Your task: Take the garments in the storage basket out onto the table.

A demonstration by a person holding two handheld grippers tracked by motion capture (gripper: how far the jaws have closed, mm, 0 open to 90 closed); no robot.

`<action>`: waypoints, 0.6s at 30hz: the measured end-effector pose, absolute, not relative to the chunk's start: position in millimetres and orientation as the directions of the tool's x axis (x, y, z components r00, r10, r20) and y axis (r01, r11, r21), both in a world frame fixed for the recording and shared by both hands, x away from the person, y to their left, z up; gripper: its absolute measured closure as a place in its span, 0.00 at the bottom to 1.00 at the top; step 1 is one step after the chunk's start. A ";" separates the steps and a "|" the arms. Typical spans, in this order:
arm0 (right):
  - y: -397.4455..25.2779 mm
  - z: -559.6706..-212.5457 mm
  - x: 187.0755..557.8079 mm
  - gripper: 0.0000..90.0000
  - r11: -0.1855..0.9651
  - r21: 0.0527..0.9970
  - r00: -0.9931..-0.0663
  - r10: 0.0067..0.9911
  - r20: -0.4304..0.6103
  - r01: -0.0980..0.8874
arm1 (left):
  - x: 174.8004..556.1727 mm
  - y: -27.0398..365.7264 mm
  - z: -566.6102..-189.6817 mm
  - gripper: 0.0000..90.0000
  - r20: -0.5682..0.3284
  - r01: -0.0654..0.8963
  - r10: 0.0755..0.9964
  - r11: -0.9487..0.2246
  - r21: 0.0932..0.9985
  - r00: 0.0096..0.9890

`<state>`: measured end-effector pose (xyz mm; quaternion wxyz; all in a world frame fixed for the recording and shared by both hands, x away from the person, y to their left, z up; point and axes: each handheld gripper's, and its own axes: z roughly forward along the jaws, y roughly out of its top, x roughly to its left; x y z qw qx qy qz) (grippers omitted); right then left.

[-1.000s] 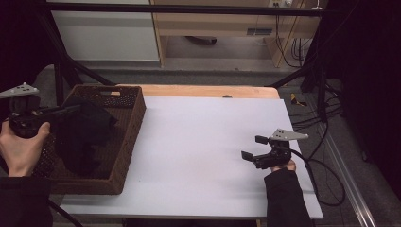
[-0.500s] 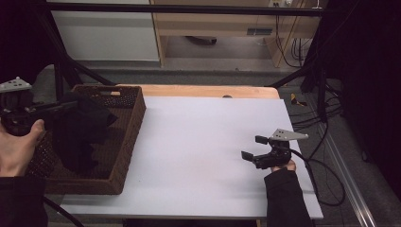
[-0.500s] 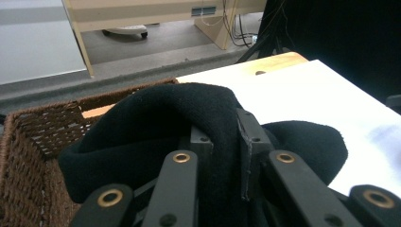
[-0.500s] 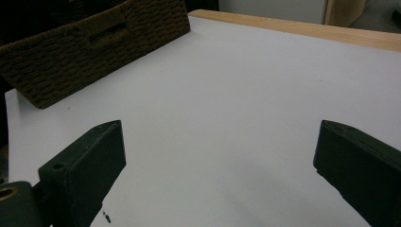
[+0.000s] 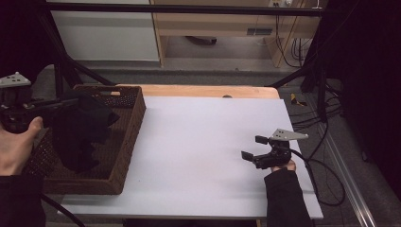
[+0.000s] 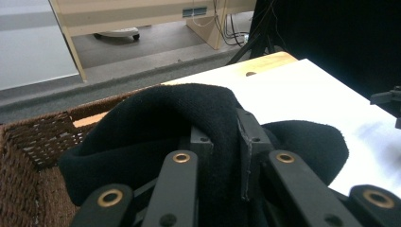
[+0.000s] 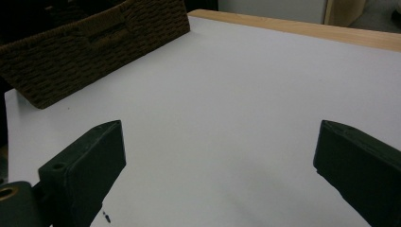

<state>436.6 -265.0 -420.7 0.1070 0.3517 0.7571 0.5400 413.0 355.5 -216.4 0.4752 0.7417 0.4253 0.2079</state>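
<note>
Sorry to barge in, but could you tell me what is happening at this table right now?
A person is working with a gripper in each hand. The left gripper is shut on a black cloth, holding it up over a brown wicker basket at the table's left end. The right gripper rests open on the white tabletop, holding nothing.

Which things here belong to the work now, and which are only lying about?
In use:
- left gripper, shut on the black cloth
- wicker basket under it

Idle:
- right gripper, open on the white table
- floor cables
</note>
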 end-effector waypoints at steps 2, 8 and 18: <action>-265.0 -420.7 436.5 0.04 0.170 0.893 -0.731 0.647 0.218 0.417 | 412.7 354.7 -214.0 0.87 -0.094 0.430 0.827 -0.188 0.883 0.554; -265.0 -420.7 436.5 0.04 0.170 0.893 -0.731 0.647 0.218 0.417 | 410.4 350.9 -205.4 0.87 -0.083 0.412 0.821 -0.193 0.891 0.564; -264.9 -420.7 436.6 0.04 0.170 0.893 -0.730 0.647 0.218 0.417 | 409.5 340.9 -195.7 0.87 -0.070 0.382 0.807 -0.198 0.903 0.586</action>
